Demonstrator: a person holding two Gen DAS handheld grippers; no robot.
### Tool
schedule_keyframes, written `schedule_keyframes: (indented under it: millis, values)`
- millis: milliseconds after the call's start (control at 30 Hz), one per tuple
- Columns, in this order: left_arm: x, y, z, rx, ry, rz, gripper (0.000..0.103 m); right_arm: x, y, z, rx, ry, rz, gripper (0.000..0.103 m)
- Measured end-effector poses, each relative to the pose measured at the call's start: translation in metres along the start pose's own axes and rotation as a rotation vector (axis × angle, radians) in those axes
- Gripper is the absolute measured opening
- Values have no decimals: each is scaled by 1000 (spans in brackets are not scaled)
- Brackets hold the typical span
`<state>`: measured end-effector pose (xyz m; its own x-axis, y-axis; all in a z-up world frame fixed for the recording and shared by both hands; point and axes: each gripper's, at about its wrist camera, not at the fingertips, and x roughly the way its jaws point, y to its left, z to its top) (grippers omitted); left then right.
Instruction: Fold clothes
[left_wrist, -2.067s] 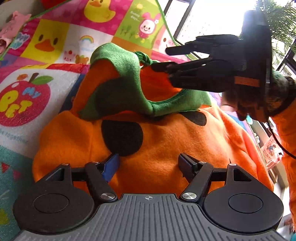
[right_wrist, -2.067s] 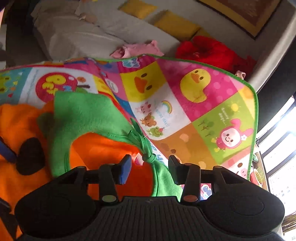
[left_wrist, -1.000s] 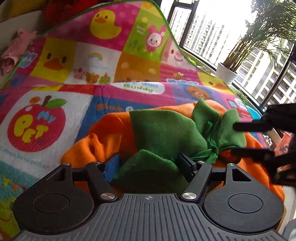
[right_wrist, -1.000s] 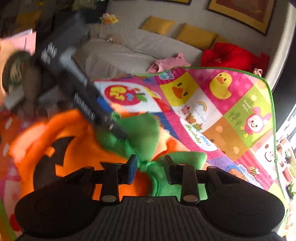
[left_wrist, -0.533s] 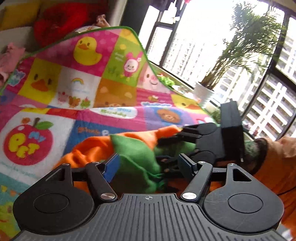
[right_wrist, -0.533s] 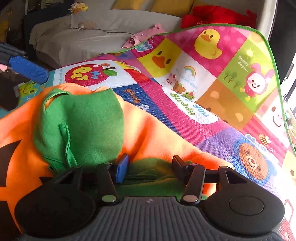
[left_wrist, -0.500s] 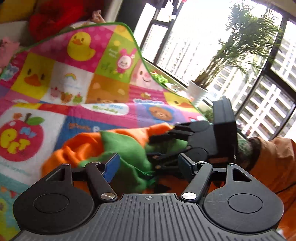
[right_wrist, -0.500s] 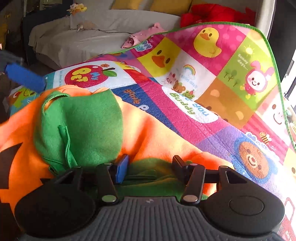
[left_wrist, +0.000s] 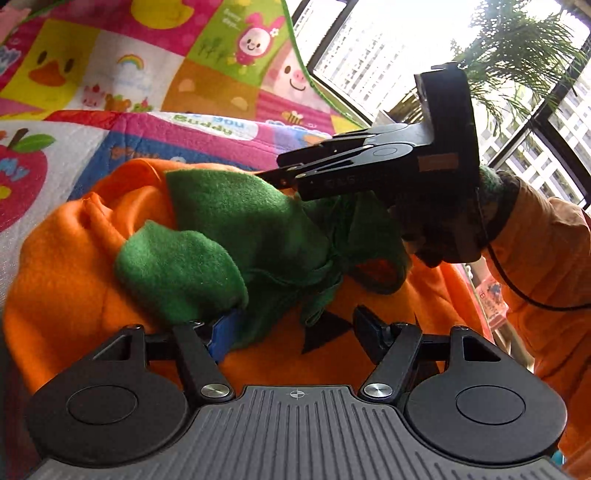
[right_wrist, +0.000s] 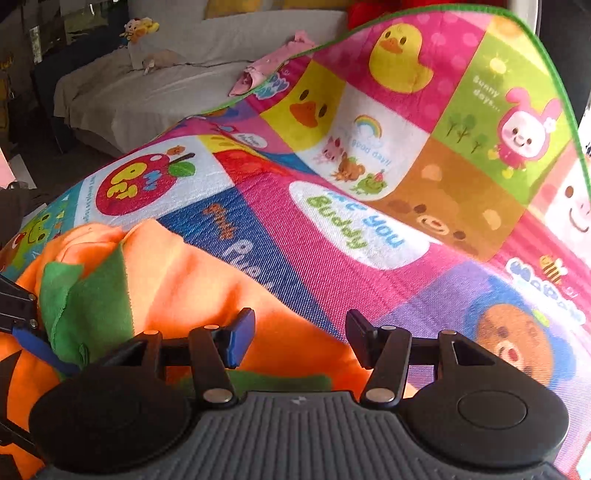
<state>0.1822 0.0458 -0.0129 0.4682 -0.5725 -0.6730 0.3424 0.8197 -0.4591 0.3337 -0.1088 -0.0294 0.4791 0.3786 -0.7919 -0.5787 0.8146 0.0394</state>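
Where jaws gape: orange costume (left_wrist: 74, 266) beneath.

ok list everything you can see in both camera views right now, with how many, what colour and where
pumpkin costume: one, orange with black face patches, lying on the mat
collar: one, green, bunched on top of the costume
play mat: one, multicoloured cartoon squares, under the costume
sofa: one, grey-white, behind the mat
pink garment: one, on the sofa at the mat's edge
plush toy: one, yellow, at the sofa's far end
potted palm: one, green, by the window
left gripper: fingers open, over the costume
right gripper: fingers open, over the costume's edge
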Motion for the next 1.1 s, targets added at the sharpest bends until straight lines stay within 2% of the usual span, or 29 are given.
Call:
schedule_keyframes:
  millis: [33,67,100,200,333,400,533,633,733,767,833,900,1100]
  values:
    - [-1,1,0,0,0,-2,72,-1,1,-2,12,5,13,52]
    - [-1,1,0,0,0,-2,72,-5,2,-5,26,2,27,43]
    - [0,1,0,0,0,-2,72,-10,3,-8,40,0,41,26]
    - [1,0,-1,4,-6,1,72,-35,17,-18,27,-25,59,9]
    - [-12,-1,-2,11,-31,-30,73,-84,47,-39,-18,-55,92,3]
    - [-32,-6,-2,33,-60,-58,79,-102,63,-57,-35,-47,121,3]
    - [-70,-22,3,71,-145,-57,84,-106,91,-94,-64,10,134,3]
    - [-70,-31,8,37,-166,-59,83,-101,100,-102,-86,2,99,3]
    - [-46,-34,6,12,-129,-52,79,-109,101,-94,-107,-22,86,4]
    - [-35,-30,3,-7,-105,-36,76,-115,100,-91,-120,-35,82,5]
    - [-21,-21,-1,-36,-73,-13,74,-126,87,-81,-114,-79,58,19]
    - [-13,-14,-4,-53,-54,-2,71,-137,72,-70,-99,-127,29,59]
    - [-2,-7,-9,-57,-28,14,76,-74,54,-40,-65,-67,37,61]
